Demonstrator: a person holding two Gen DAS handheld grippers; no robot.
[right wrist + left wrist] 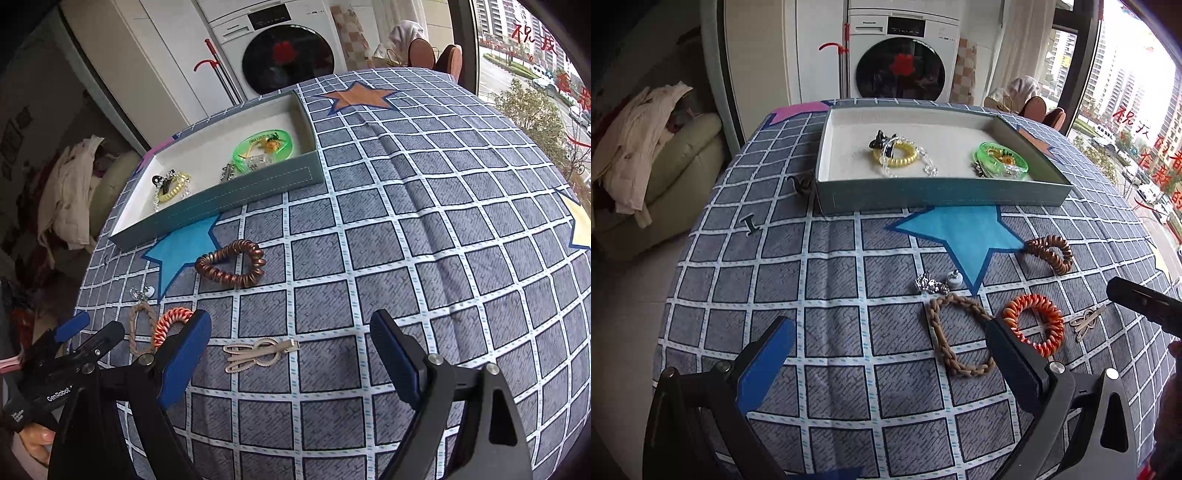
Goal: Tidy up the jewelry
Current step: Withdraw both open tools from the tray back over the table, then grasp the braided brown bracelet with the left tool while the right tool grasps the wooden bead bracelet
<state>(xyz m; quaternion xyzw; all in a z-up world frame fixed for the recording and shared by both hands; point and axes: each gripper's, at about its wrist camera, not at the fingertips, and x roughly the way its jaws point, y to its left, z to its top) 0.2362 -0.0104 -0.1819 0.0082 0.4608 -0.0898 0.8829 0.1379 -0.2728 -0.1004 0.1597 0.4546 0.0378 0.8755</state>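
A grey-green tray (pixel 938 194) (pixel 236 201) at the table's far side holds a yellow coil tie with a black clip (pixel 894 155), a clear bead chain and a green bangle (pixel 1003 157) (pixel 264 147). On the cloth lie a brown coil tie (pixel 1051 253) (pixel 231 266), an orange coil tie (pixel 1036 325) (pixel 170 321), a tan braided loop (pixel 955 339) (pixel 142 326), a silver charm (pixel 929 284) and a beige hair clip (pixel 258 354) (pixel 1087 321). My left gripper (pixel 890 332) is open above the cloth, its right finger over the braided loop. My right gripper (pixel 290 328) is open, the beige clip between its fingers.
A small black clip (pixel 750 223) and a dark curled piece (pixel 801 184) lie left of the tray. The round table has a checked cloth with star patches (pixel 960 236). A washing machine (pixel 901 59) stands behind, a sofa with clothes (pixel 653 155) at left, a window at right.
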